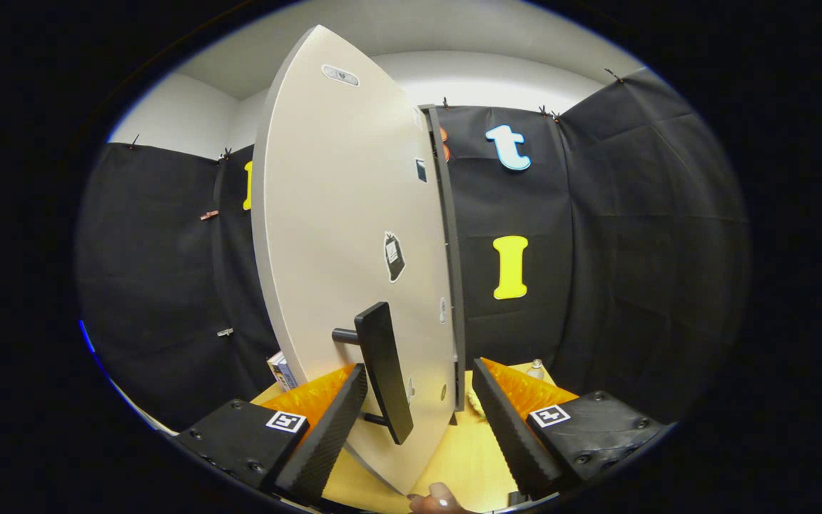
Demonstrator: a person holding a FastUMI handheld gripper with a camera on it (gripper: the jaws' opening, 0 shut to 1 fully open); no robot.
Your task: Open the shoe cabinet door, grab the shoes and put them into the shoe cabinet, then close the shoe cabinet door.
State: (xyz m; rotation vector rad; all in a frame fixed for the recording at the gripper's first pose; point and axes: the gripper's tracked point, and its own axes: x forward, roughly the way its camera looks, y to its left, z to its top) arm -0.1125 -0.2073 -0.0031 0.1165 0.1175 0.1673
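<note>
Door (340, 235) stands nearly edge-on to the camera, its free edge close against the cabinet (452, 250) frame, so it looks almost shut, though whether it is fully closed cannot be told. Handle (384, 371) sits between the fingers, near the left one. Gripper (422, 421) fingers are apart, neither clearly pressing the handle. No shoes can be made out; cabinet inside is hidden by the door. Judgement: either start, door about to be pulled open, or last step, door being pushed shut; can't tell which. A fingertip (441, 498) shows just below the door's bottom edge, over the table (468, 457).
</note>
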